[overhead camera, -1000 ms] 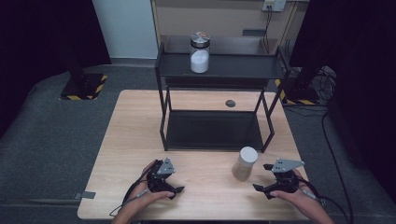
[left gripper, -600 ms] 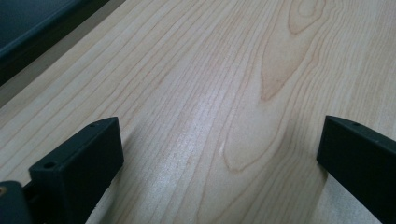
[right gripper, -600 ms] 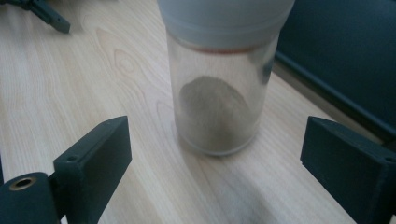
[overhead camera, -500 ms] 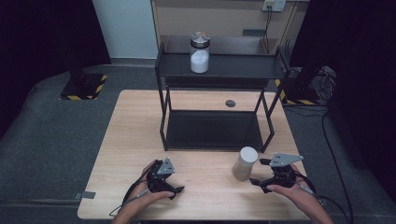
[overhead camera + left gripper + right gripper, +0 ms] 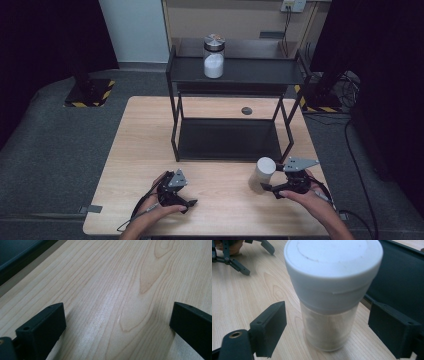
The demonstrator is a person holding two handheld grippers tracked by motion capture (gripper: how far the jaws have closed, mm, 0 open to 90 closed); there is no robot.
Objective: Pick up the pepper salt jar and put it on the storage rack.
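Dark floor surrounds the wooden bench (image 5: 150, 150), where the white-capped jar (image 5: 329, 295) stands upright between the spread jaws of the right gripper (image 5: 327, 327), not yet clamped, while the left gripper (image 5: 117, 322) is held open over bare wood.

A black metal two-tier shelf rack (image 5: 235, 75) stands on the light wooden table (image 5: 135, 145). On the rack's top shelf sits a glass jar of white powder (image 5: 214, 56). Before the rack, toward its right, stands a white-capped clear plastic jar (image 5: 261, 175); just right of that jar is the right gripper (image 5: 272, 189), and well left of it the left gripper (image 5: 186, 202). Behind the rack's lower shelf lies a small dark round disc (image 5: 246, 110).
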